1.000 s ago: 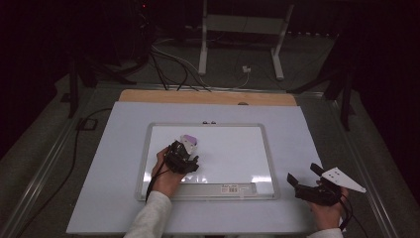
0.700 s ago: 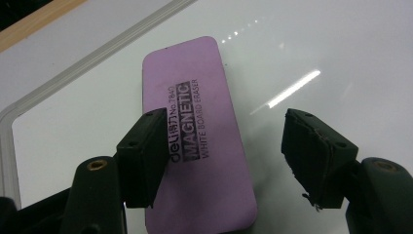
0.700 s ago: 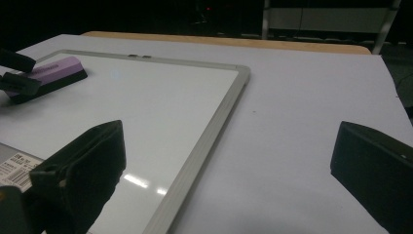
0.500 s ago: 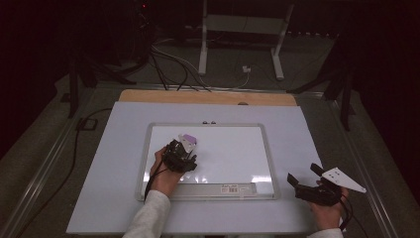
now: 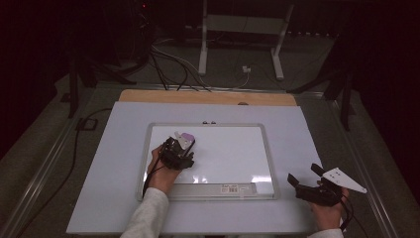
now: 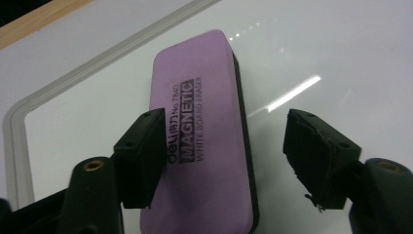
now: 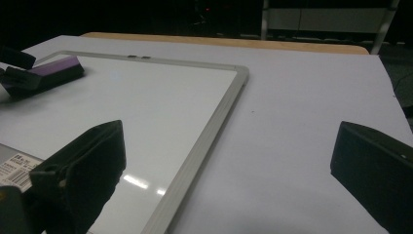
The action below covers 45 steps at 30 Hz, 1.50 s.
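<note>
White sheet-covered table, dim room, left gripper jaws released astride purple eraser, right gripper agape.

Dim lab: white table among floor cables, metal stand, black curtains

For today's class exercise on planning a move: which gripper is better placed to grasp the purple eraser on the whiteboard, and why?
Left. The left gripper is over the eraser, one jaw beside it, the other apart. The right gripper is open off the whiteboard.
</note>
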Each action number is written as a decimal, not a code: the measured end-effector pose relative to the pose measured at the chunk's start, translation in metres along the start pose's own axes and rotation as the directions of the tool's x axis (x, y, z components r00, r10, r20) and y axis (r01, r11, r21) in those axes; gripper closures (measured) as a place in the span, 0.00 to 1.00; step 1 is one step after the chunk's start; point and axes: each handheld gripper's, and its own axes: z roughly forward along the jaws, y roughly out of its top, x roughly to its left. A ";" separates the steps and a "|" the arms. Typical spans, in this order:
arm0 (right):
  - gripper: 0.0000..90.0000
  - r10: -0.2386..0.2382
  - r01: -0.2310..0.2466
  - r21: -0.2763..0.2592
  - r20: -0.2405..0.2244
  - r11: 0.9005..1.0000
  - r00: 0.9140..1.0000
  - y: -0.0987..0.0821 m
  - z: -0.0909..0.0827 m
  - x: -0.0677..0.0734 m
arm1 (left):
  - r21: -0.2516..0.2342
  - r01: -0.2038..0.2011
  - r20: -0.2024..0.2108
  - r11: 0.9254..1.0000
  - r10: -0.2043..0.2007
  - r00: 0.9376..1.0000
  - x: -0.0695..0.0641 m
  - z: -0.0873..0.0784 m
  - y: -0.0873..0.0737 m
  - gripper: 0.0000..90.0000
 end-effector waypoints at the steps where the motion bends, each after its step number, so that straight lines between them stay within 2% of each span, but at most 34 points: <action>1: 0.00 0.000 0.000 0.000 0.000 1.000 1.000 0.000 0.000 0.000 | 0.005 0.006 -0.005 1.000 -0.006 1.000 0.002 0.001 0.000 0.37; 3: 0.00 0.000 0.000 0.000 0.000 1.000 1.000 0.000 0.000 0.000 | 0.007 0.023 -0.003 1.000 -0.023 1.000 0.007 0.001 -0.001 0.37; 5: 0.00 0.000 0.000 0.000 0.000 1.000 1.000 0.000 0.000 0.000 | 0.004 0.021 -0.015 1.000 -0.021 1.000 0.008 0.001 -0.002 0.41; 8: 0.00 0.000 0.000 0.000 0.000 1.000 1.000 0.000 0.000 0.000 | 0.008 -0.006 -0.048 1.000 0.006 0.999 0.006 0.000 -0.001 0.50; 11: 0.00 -0.002 0.002 0.001 0.000 1.000 1.000 0.000 0.000 0.000 | 0.022 -0.016 -0.078 1.000 0.018 0.997 0.006 0.002 -0.001 0.53; 15: 0.00 -0.001 0.001 0.000 0.000 1.000 1.000 0.000 0.000 0.000 | 0.020 0.013 -0.068 1.000 -0.011 0.998 0.013 0.003 -0.002 0.55; 19: 0.00 -0.001 0.001 0.000 0.001 1.000 1.000 0.000 0.000 0.000 | 0.006 0.024 -0.086 1.000 -0.024 0.996 0.015 0.001 -0.002 0.64; 22: 0.00 0.000 0.000 -0.001 0.001 1.000 1.000 0.000 0.000 0.000 | 0.001 0.032 -0.081 0.999 -0.032 0.996 0.016 0.000 -0.001 0.69; 31: 0.00 0.000 0.000 0.000 0.001 1.000 1.000 0.000 0.000 0.000 | -0.038 0.083 -0.088 0.996 -0.086 0.992 0.025 -0.007 0.003 0.71; 36: 0.00 0.000 0.000 0.000 0.001 1.000 1.000 0.000 0.000 0.000 | -0.055 0.127 -0.095 0.990 -0.132 0.987 0.032 -0.008 0.004 0.71; 45: 0.00 -0.001 0.001 0.001 0.001 1.000 1.000 0.000 0.000 0.000 | -0.056 0.182 -0.108 0.982 -0.187 0.976 0.042 -0.008 0.002 0.71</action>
